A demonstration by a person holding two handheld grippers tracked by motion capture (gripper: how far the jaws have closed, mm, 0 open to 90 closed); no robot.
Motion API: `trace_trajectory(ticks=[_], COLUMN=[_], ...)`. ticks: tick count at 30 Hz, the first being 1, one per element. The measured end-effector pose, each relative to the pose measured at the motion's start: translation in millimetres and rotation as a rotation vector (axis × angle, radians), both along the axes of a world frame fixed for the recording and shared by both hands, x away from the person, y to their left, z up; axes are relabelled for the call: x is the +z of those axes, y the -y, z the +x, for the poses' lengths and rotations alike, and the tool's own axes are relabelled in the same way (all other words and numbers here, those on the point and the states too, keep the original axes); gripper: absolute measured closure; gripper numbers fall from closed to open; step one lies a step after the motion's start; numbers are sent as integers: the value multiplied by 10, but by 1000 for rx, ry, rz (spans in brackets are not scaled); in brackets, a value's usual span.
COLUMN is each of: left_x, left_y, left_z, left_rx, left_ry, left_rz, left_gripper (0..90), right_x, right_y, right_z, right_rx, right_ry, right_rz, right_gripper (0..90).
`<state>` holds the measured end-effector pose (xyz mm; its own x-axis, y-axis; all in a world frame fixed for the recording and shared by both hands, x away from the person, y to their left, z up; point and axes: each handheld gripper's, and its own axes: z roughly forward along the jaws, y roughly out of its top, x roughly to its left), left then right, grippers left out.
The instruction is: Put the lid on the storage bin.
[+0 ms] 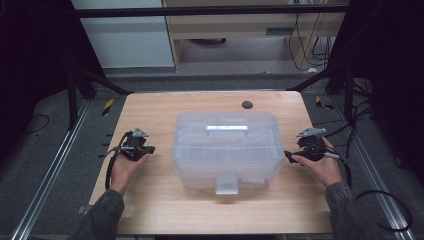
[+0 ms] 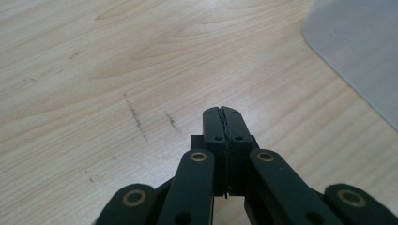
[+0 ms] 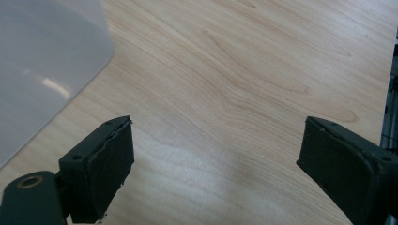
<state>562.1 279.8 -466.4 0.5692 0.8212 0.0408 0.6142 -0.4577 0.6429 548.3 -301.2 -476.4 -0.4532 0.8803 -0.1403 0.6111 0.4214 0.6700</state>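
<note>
A clear plastic storage box (image 1: 225,147) with a closed lid, a top handle and a front latch sits in the middle of the wooden table (image 1: 160,200). My left gripper (image 1: 137,147) rests on the table to the left of the box, held in a hand; its jaws are pressed together with nothing between them (image 2: 223,123). The box's rounded corner (image 2: 361,47) shows at the upper right of the left gripper view. My right gripper (image 1: 305,150) sits to the right of the box, jaws wide apart and empty (image 3: 216,154). The box's corner (image 3: 42,61) appears at the upper left there.
A small black round disc (image 1: 247,104) lies on the table behind the box. Metal rails (image 1: 45,185) run along both sides of the table, and cables (image 1: 390,210) trail on the floor at the right. Bare wood surrounds the box.
</note>
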Motion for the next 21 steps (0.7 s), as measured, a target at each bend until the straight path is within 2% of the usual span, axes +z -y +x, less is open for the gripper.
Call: trace_trajectory(ticks=[1,2,3,4,5,6,7,9,10,13,16,17,19,21], left_x=[-24,-69,-69,-92,-136,-136,-171,-211,-211,-298,-346,-366,-394,-400], left_y=[-19,-47,-47,-62,-87,-87,-90,-89,-89,-70,-67,-65,-41,-12], left_z=[16,42,42,54,76,76,93,109,109,121,125,116,106,106], left_rx=[17,64,64,86,129,129,164,190,190,227,230,232,225,233], left_ry=[19,44,44,59,74,74,77,75,75,69,61,78,101,99], left_rz=[-11,-41,-41,-52,-75,-75,-66,-84,-84,-88,-102,-107,-88,-73], left_gripper=[897,780,702,702,557,489,427,351,316,241,198,173,131,107], right_x=[-20,-87,-121,-121,-187,-187,-241,-272,-272,-319,-347,-354,-357,-358], right_y=[3,11,14,14,14,14,21,38,38,45,22,7,-16,-19], right_z=[15,54,69,69,89,89,97,98,98,92,75,68,53,49], right_rx=[-10,-32,-39,-39,-55,-55,-68,-85,-85,-114,-134,-147,-188,-193], right_ry=[-2,-9,-14,-14,-18,-18,-25,-26,-26,-21,2,8,9,8], right_rz=[9,31,33,33,30,30,46,86,86,142,152,156,151,153], right_gripper=[102,97,92,92,86,86,77,72,72,44,25,21,4,4])
